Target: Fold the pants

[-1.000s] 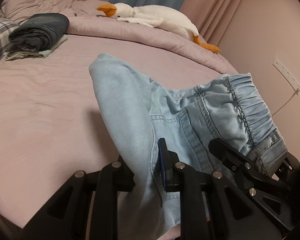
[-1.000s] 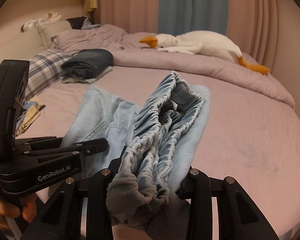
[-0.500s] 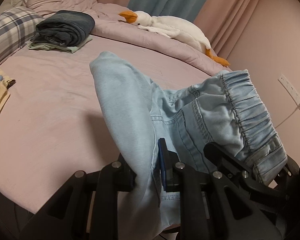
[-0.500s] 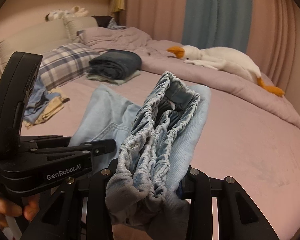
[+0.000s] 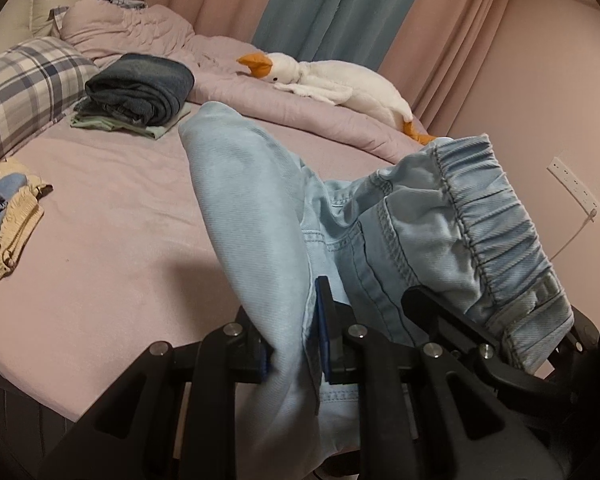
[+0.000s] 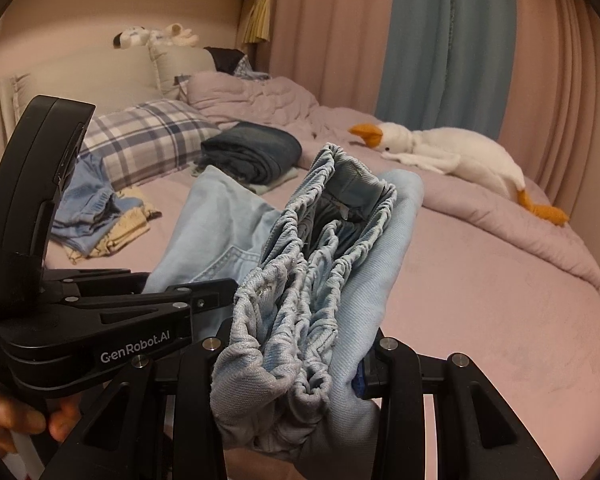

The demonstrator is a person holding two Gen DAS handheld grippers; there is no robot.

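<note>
Pink bed (image 5: pixel 112 216), wider in view than a moment ago. Light-blue pants (image 5: pixel 260 208) carried above it, pinched narrow by left gripper (image 5: pixel 292 344), waistband bunched in right gripper (image 6: pixel 296 352). Probably heading for lay-down.

Pants (image 5: pixel 260 208) legs cut off by bottom edge.

A matte black plastic left gripper (image 6: pixel 220 292) with silver screws bears white "GenRobot.AI" lettering at the frame's left. A matching black right gripper (image 6: pixel 296 360) shows a blue pad, lower centre.
</note>
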